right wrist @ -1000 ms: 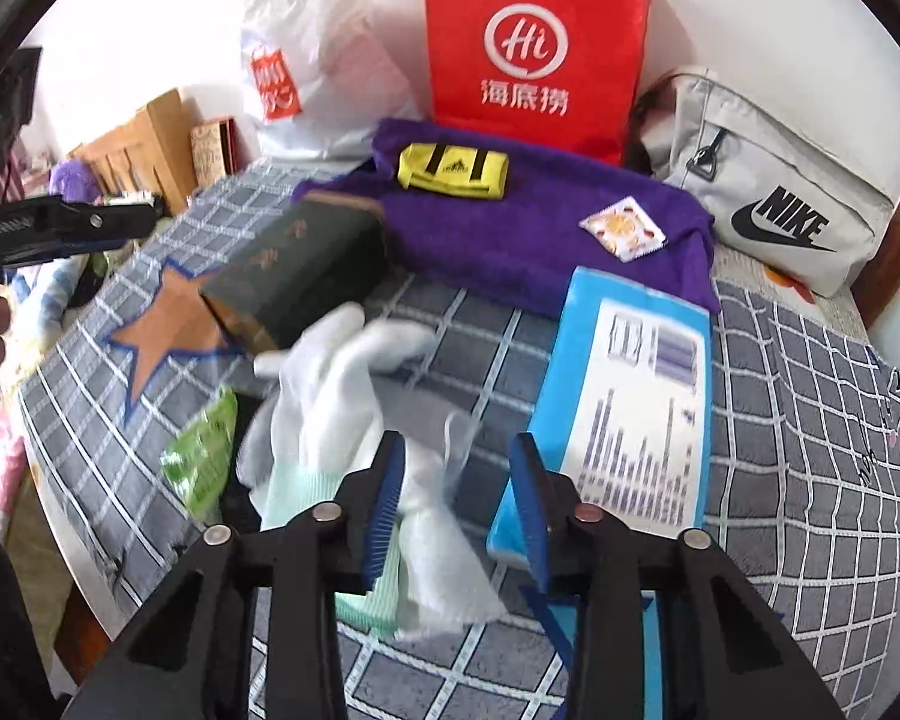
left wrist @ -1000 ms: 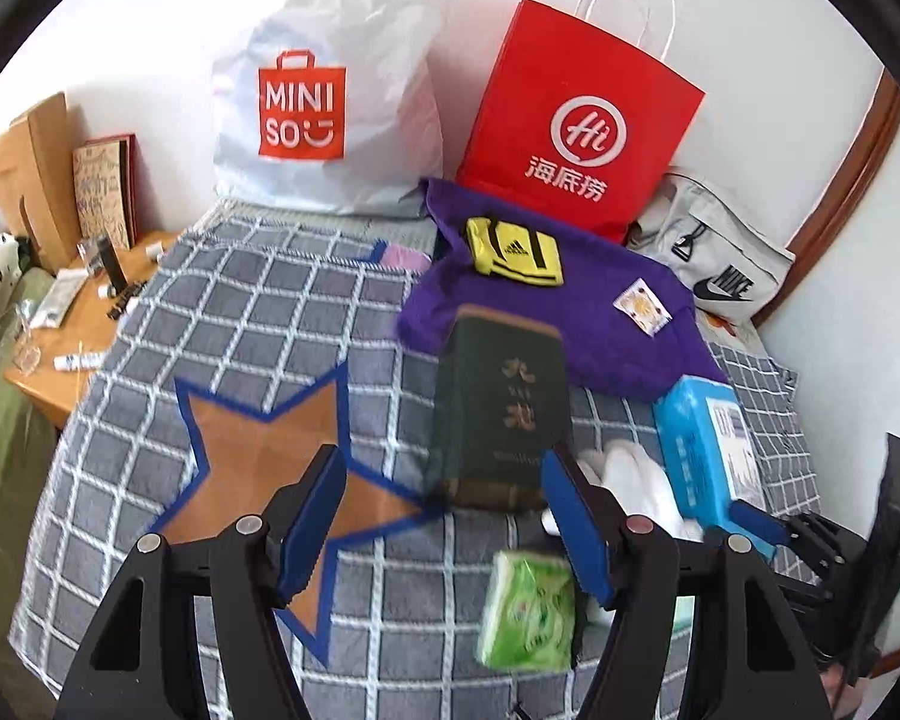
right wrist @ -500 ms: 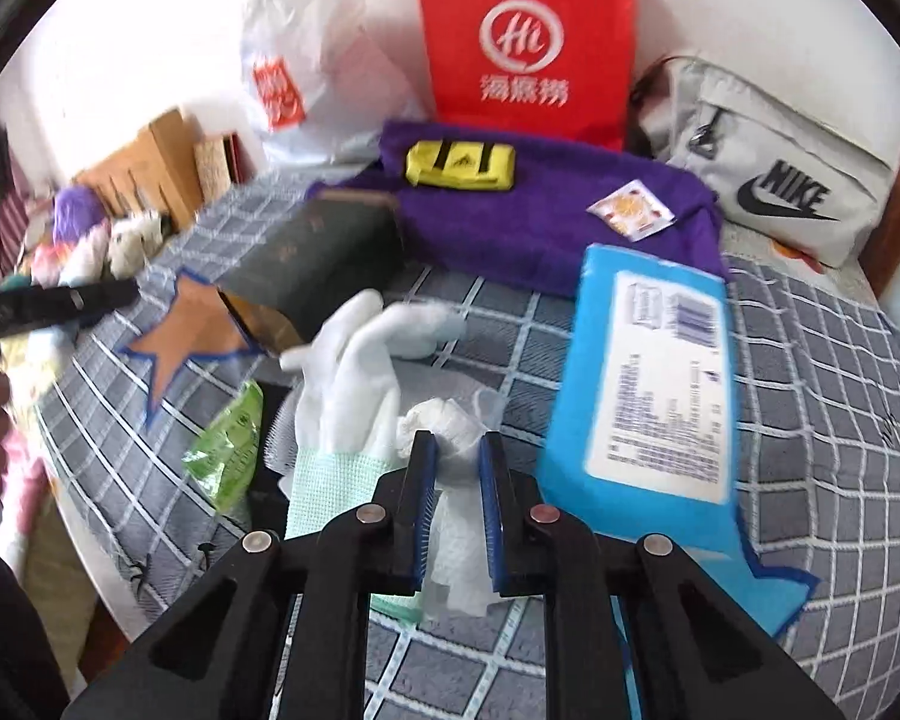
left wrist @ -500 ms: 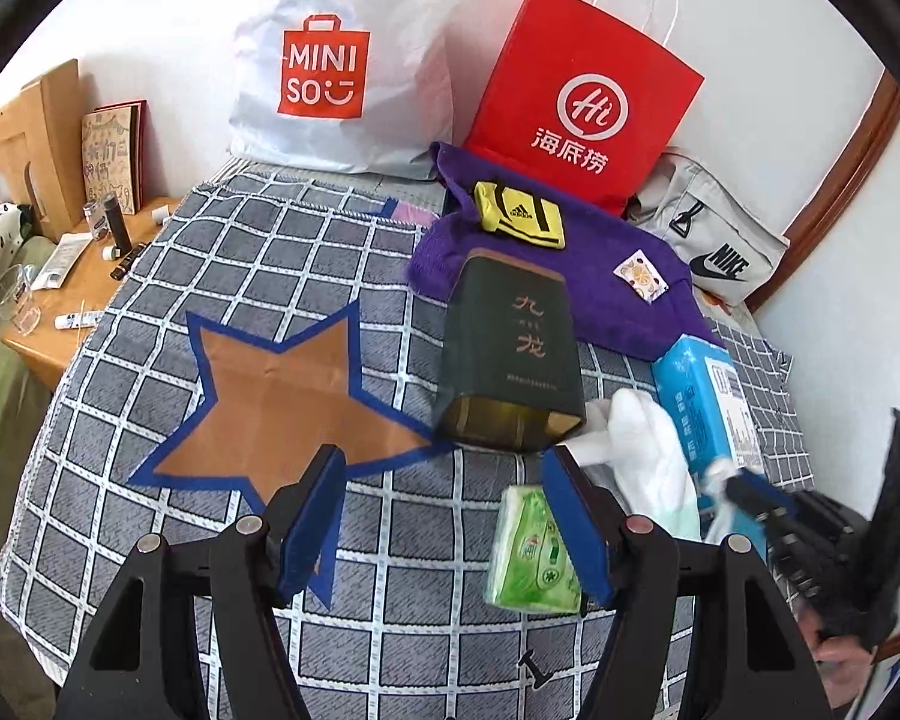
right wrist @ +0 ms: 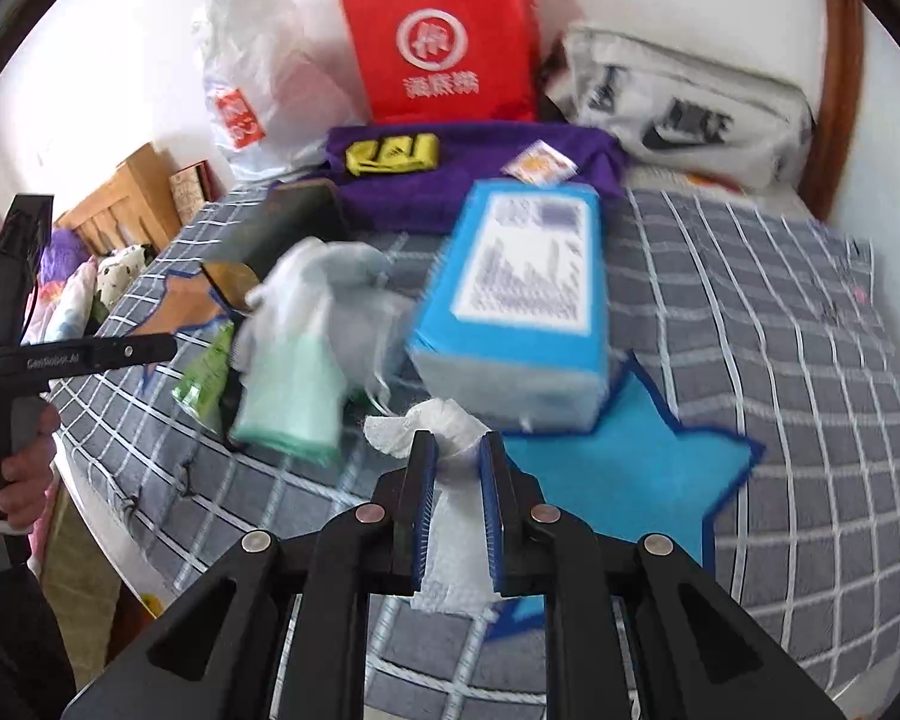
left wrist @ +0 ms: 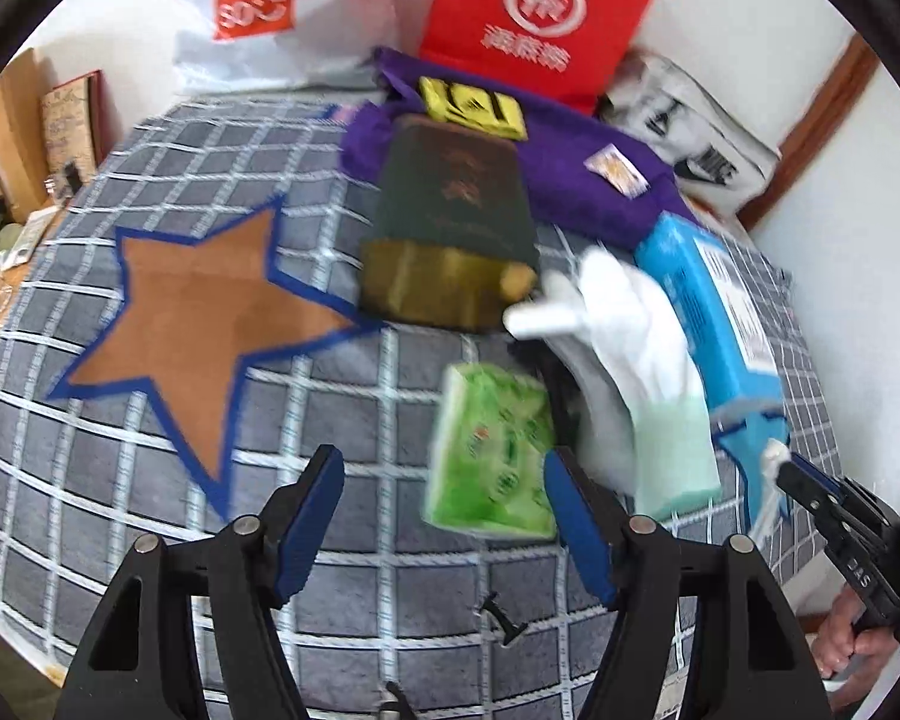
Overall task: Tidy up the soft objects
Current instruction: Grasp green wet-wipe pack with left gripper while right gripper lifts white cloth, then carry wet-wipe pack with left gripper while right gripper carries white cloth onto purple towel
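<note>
Right wrist view, lower centre: the right tongs, having just closed, pinch a white gauze-like cloth above a blue star patch that the left view barely shows. Left wrist view, lower centre: the left tongs stand spread, just opened further, the green tissue pack between them but untouched. Only this view shows the whole brown star patch at left on the checked bed cover; the white glove lies right of centre.

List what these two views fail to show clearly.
- Print on the blue box: right wrist view, motion blur.
- Lower end of the white cloth: right wrist view, hidden behind the right gripper.
- Green packet label: left wrist view, blurred.
- Red bag top: cut off by the edge.
</note>
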Tool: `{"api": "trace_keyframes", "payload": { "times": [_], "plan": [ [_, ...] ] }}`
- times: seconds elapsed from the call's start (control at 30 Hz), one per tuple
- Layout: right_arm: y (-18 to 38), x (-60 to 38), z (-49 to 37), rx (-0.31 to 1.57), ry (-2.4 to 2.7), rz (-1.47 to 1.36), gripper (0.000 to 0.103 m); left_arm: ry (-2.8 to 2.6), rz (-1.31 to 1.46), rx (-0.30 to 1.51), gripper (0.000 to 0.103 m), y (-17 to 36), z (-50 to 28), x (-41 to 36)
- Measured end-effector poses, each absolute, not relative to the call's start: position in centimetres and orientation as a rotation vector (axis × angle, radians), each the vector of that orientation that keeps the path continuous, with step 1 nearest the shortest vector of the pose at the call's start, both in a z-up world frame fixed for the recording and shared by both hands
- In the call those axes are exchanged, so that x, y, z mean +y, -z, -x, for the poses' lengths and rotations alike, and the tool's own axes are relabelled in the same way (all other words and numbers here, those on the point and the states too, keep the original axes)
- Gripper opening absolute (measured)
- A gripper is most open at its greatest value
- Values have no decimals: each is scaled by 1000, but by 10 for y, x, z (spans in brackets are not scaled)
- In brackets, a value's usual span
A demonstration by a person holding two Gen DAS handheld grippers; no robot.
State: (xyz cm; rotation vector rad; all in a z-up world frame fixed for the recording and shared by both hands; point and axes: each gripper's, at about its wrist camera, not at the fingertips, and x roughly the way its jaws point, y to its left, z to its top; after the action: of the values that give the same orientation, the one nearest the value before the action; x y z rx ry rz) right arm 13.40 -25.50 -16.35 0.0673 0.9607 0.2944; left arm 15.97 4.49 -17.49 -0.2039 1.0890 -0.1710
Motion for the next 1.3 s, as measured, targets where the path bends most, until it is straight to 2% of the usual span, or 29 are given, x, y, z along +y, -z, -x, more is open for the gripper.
{"api": "trace_keyframes", "payload": {
  "times": [0.17, 0.23, 0.3, 0.33, 0.37, 0.6, 0.67, 0.77, 0.83, 1.0, 1.03, 1.07, 1.1, 1.13, 1.3],
  "plan": [
    [188, -258, -133, 993, -273, -63, 19, 160, 140, 1130, 72, 193, -160, 22],
    [193, -255, -131, 1000, -294, -61, 23, 135, 113, 1143, 72, 199, -160, 18],
    [199, -253, -128, 1010, -306, -52, 46, 132, 111, 1127, 72, 201, -157, 20],
    [202, -253, -126, 1006, -295, -39, 49, 131, 120, 1120, 69, 201, -156, 23],
    [204, -254, -125, 1007, -290, -33, 49, 125, 128, 1116, 62, 201, -153, 27],
    [210, -262, -124, 988, -291, -83, 49, 85, 92, 1110, 61, 198, -148, 45],
    [210, -261, -125, 982, -284, -79, 47, 91, 79, 1109, 61, 199, -150, 43],
    [210, -259, -126, 979, -272, -63, 33, 92, 98, 1080, 59, 205, -156, 42],
    [210, -259, -127, 981, -273, -57, 32, 87, 89, 1057, 54, 208, -160, 39],
    [210, -256, -127, 986, -265, -39, 32, 89, 58, 1033, 53, 206, -163, 32],
    [210, -256, -127, 985, -264, -41, 32, 88, 66, 1031, 49, 205, -163, 34],
    [210, -256, -127, 987, -262, -45, 26, 88, 70, 1030, 48, 205, -162, 36],
    [209, -257, -127, 992, -269, -51, 13, 91, 75, 1029, 47, 202, -161, 39],
    [209, -258, -127, 1000, -275, -62, 10, 91, 79, 1027, 45, 200, -159, 41],
    [198, -260, -124, 983, -279, -71, 9, 88, 118, 999, 44, 179, -152, 56]
  ]
}}
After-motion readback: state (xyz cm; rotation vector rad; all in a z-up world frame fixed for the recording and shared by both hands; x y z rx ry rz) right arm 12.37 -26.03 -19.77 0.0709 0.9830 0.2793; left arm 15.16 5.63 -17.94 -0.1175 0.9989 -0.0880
